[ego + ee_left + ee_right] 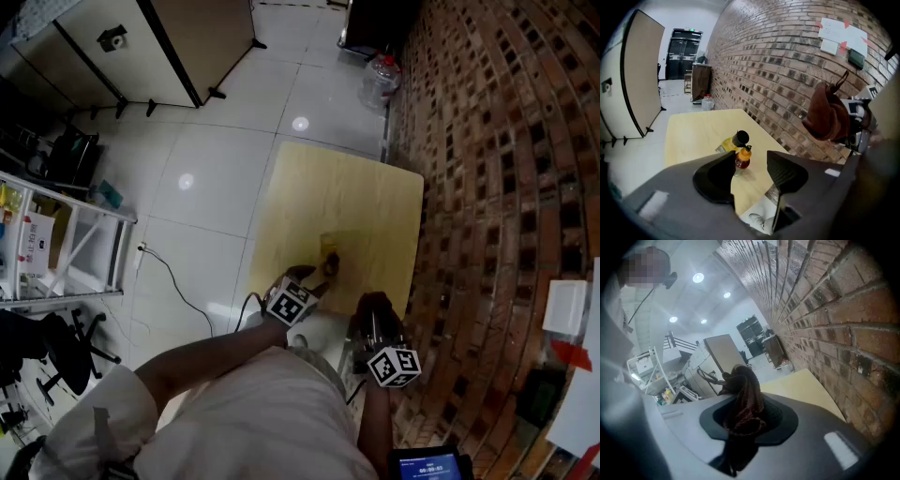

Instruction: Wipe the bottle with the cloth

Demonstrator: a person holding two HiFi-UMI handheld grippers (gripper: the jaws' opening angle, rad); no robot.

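While the right gripper (746, 414) has its jaws pinched on the bunched brown cloth (740, 385), the left gripper (751, 154) is well open and empty. The orange-capped bottle (743, 158) stands upright on the table (693, 131) a little ahead of its tips. I'd judge this the approach: the left jaws must next slide forward around the bottle and steady it before the cloth comes across.

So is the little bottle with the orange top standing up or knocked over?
Standing up: the bottle rests on its base on the table, with the orange top pointing upward.
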